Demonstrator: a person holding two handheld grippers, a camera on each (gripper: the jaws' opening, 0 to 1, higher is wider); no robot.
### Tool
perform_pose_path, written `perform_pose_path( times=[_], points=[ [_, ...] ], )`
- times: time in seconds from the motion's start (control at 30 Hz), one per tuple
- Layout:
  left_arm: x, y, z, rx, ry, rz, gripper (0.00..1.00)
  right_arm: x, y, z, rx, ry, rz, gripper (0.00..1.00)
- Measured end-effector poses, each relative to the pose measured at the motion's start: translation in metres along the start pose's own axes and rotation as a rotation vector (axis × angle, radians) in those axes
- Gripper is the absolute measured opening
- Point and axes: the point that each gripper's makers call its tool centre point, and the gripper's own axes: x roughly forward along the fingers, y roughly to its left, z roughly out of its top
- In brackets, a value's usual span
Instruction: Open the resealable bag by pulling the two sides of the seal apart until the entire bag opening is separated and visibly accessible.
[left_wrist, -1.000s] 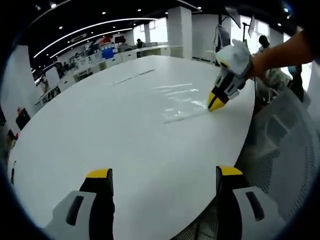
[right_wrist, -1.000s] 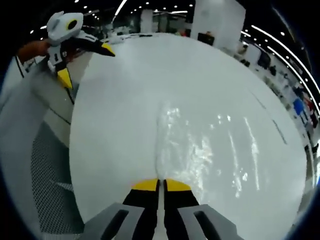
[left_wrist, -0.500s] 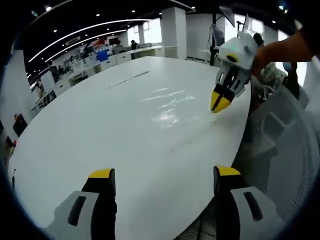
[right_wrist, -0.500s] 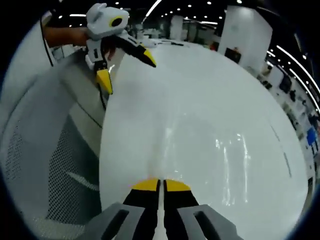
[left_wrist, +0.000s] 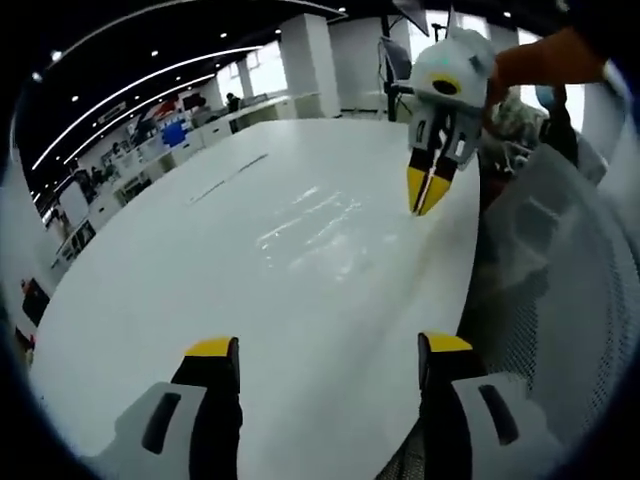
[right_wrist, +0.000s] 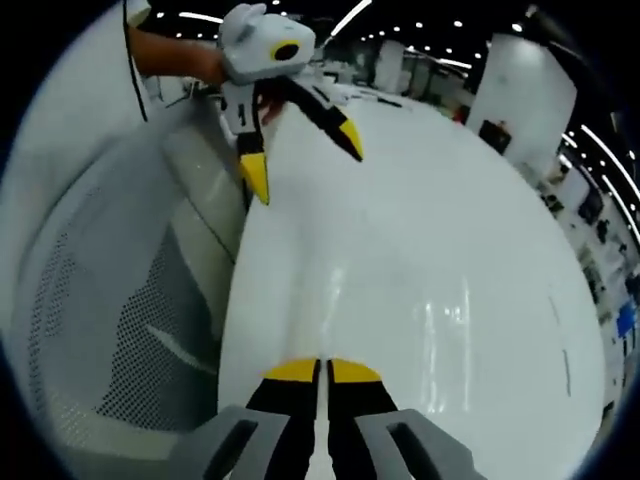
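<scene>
A: Left gripper view first. What are the left tongs (left_wrist: 325, 348) doing?

B: Their jaws stand wide apart with nothing between them, low over the near edge of the white desk (left_wrist: 200, 270). My guess is they are kept open so they can take the other side of the seal.

A: And the right tongs (left_wrist: 428, 190)?

B: Far right, raised above the desk, yellow tips pressed together and pointing down. A faint clear film seems to hang from them, and glossy streaks of the resealable bag (left_wrist: 310, 225) lie on the desk to their left. The plastic is too transparent to trace its outline.

A: Now the right gripper view.

B: The right tongs (right_wrist: 321, 370) are closed at the near edge, a thin pale strip running between them, probably the bag's lip. The bag (right_wrist: 450, 310) shows as shiny reflections just beyond and to the right. The left tongs (right_wrist: 300, 150) hover far left, spread wide, beside a mesh chair (right_wrist: 130, 330).

A: So the seal?

B: Not visibly parted yet, as far as I can judge.
</scene>
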Motion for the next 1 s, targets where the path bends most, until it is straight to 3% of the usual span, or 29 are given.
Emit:
perform_pose_path(
  times=[0.07,0.3,0.53,0.7,0.9,1.0],
  points=[
    [0.001,-0.002,0.005,0.036,0.001,-0.013,0.68,-0.002,0.006,0.008,-0.048,-0.029,0.025,0.00],
    [0.007,-0.010,0.010,0.119,0.013,-0.055,0.59,-0.004,0.004,0.011,-0.041,-0.018,0.015,0.00],
    [0.008,-0.020,0.024,0.266,-0.020,-0.102,0.35,-0.011,0.005,0.018,-0.067,-0.019,0.025,0.00],
    [0.014,-0.019,0.029,0.313,-0.010,-0.111,0.27,-0.016,-0.001,0.025,-0.083,-0.030,0.016,0.00],
    [0.015,-0.026,0.031,0.373,-0.007,-0.173,0.04,-0.022,-0.005,0.028,-0.079,-0.048,-0.003,0.00],
    [0.018,-0.028,0.027,0.390,0.013,-0.192,0.01,-0.025,-0.008,0.029,-0.050,-0.068,-0.013,0.00]
  ],
)
